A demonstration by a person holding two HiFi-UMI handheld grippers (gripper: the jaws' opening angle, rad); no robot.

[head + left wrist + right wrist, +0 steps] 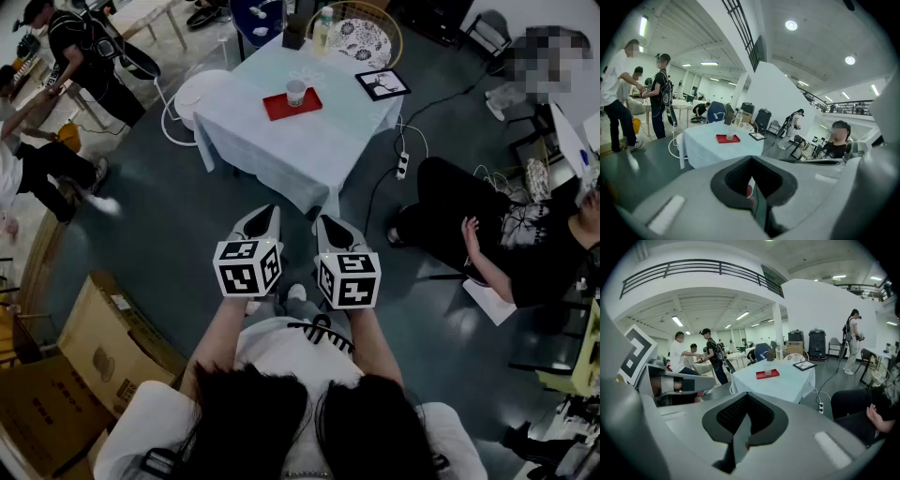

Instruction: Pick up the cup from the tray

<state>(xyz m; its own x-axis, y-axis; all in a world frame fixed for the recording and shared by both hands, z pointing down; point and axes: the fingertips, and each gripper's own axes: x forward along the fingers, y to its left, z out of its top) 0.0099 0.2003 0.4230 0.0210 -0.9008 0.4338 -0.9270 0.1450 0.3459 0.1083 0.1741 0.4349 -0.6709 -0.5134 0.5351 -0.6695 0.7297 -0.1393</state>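
Cup [296, 92] sits on tray [274, 106] well ahead of left gripper [269, 210] and right gripper [322, 220] (both pressed together, empty). Neither looks nearer.

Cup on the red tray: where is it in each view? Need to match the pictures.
Head view: cup upper centre, on the clothed table.
Left gripper view: cup left of centre, mid-height.
Right gripper view: cup just right of centre, mid-height.
Shared landmark: the red tray under it.

the tablecloth [309, 150] is matt cloth, the cup [296, 92] clear, the tray [275, 109] smooth, the boxes [103, 347] cardboard.
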